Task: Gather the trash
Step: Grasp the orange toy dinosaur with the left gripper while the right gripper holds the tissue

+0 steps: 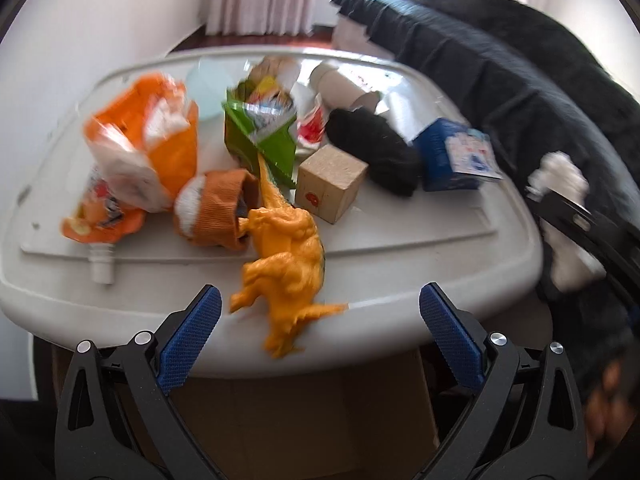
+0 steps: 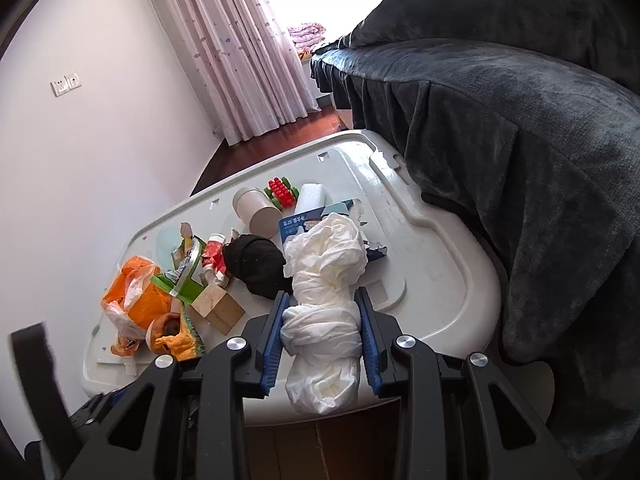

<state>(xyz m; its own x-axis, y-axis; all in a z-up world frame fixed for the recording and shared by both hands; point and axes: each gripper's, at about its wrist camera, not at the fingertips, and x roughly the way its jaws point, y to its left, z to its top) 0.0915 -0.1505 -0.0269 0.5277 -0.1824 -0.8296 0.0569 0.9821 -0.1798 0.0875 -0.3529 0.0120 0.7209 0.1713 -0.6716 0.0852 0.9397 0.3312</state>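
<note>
The right gripper [image 2: 323, 330] squeezes a crumpled white paper wad [image 2: 324, 308]. The left gripper [image 1: 320, 334] is wide open near an orange plastic dinosaur toy [image 1: 286, 268].

White characters are showing upside down on the blue box [image 2: 298, 222], too small to read. Print on the green wrapper [image 2: 182, 276] beside it is blurring out.

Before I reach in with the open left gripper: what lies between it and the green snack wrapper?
In the left wrist view, the orange toy dinosaur, overhanging the table edge.

orange toy dinosaur [image 1: 288, 264], wooden cube [image 1: 330, 184]
</note>
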